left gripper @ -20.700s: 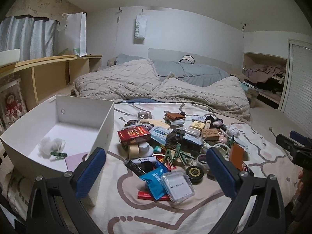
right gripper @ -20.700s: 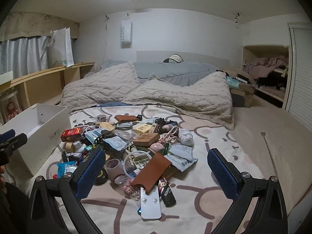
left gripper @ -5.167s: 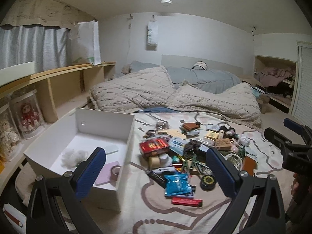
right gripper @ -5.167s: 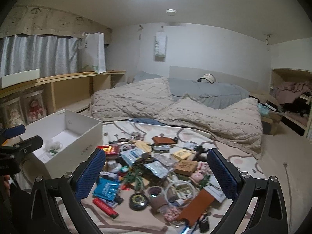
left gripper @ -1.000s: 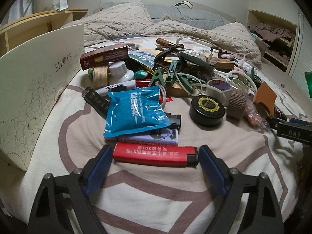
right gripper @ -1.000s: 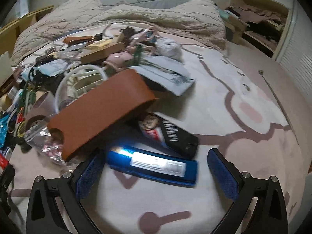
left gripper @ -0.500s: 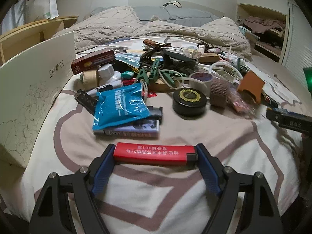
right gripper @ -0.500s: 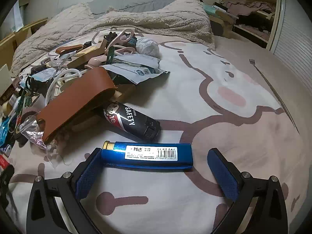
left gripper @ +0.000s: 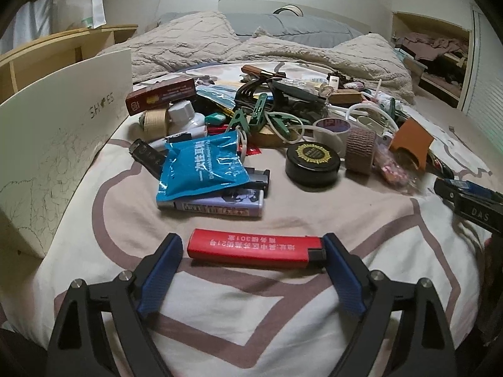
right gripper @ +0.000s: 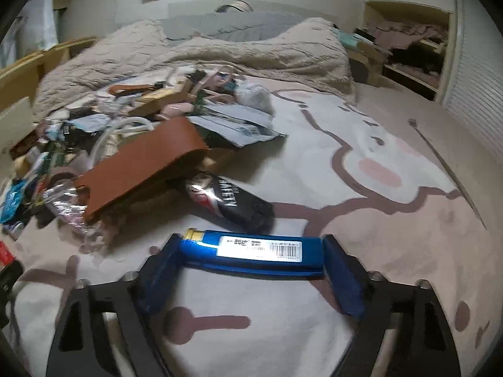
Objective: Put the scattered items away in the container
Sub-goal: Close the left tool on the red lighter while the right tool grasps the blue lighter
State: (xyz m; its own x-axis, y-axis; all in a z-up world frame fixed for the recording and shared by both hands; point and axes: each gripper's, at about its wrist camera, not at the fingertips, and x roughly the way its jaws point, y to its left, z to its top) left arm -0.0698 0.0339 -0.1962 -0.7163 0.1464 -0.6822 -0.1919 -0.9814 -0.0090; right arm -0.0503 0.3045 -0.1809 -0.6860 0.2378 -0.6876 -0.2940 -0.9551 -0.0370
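Both grippers clamp lighters at the near edge of the heap

The left gripper (left gripper: 251, 251) has its jaws drawn in end to end on the red lighter (left gripper: 254, 248); the right pad touches its black cap, the left sits right at the other end, so I'd call it gripped lengthwise, low over the bed (left gripper: 283, 330). The right gripper (right gripper: 250, 256) has its jaws pressed on both ends of the blue lighter (right gripper: 251, 251), which spans them. Gripping by the ends suits such thin, flat things. The white box (left gripper: 56, 132) stands at the left of the pile, open side hidden, so both loads likely go there.
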